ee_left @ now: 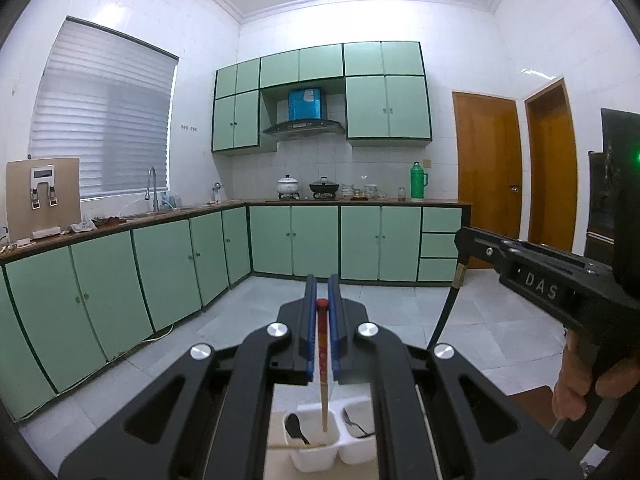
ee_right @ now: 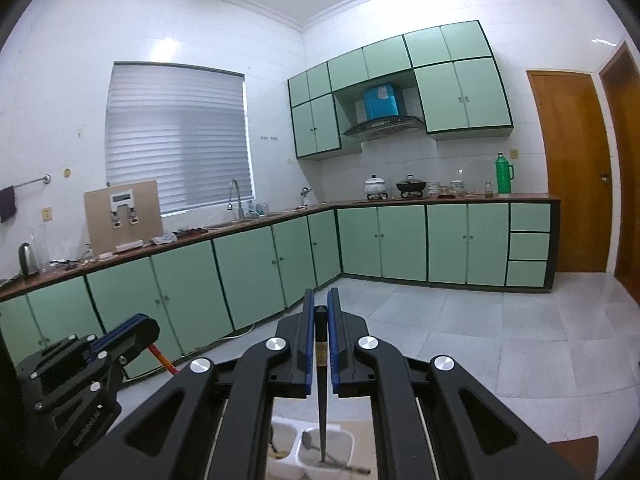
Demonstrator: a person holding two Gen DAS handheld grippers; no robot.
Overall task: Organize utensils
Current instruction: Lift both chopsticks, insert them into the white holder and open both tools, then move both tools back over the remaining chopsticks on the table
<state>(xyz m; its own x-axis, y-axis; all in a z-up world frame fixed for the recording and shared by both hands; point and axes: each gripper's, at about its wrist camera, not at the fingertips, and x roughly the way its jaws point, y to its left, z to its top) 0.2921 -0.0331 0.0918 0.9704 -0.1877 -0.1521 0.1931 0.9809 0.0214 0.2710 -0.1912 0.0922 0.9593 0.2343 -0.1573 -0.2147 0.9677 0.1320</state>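
Above a white plastic two-compartment holder (ee_left: 320,446), the left gripper (ee_left: 322,284) clamps a red-topped wooden chopstick (ee_left: 322,360). Only the right wrist view shows the right gripper (ee_right: 318,298) clenching a slim, tapered black chopstick (ee_right: 321,392).

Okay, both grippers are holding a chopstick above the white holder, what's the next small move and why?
Probably lower the left gripper, shut on the red-topped chopstick, whose tip hangs over the left compartment of the white holder, then open. The right gripper holds the black chopstick over the compartment with a metal spoon.
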